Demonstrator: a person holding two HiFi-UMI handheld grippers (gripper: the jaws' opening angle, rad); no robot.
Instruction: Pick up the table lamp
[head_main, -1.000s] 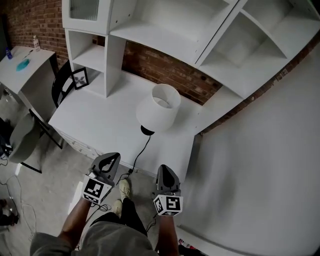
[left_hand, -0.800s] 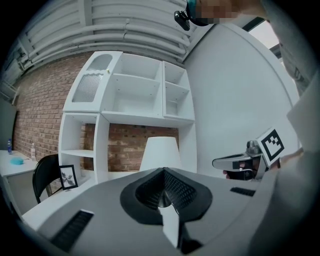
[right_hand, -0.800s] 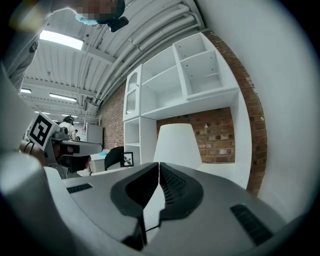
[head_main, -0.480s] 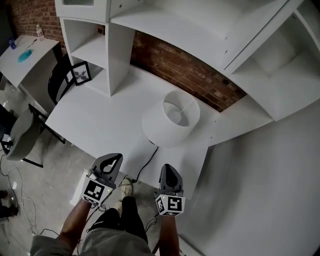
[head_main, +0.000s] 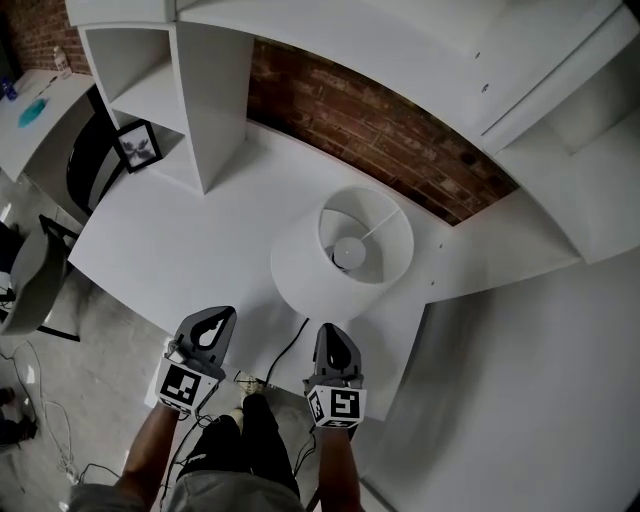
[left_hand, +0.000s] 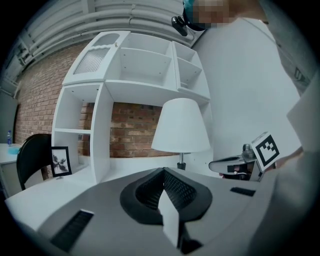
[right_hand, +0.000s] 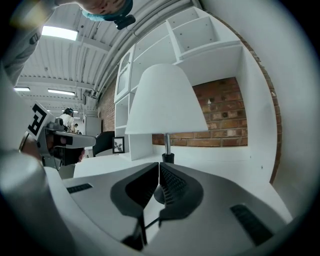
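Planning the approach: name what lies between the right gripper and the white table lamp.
Between right gripper and white table lamp: bare white desktop, in the head view; a black cord runs alongside.

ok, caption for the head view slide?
Shut, empty left gripper and right gripper at the desk edge, facing the white lamp; its cord hangs off the front.

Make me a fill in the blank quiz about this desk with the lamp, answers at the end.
The lamp has a ____ shade.
The wall behind the desk is built of ____.
In the head view, the framed picture stands to the lamp's ____.
The left gripper and right gripper both have their fingers ____, holding nothing.
Missing words: white; brick; left; shut.
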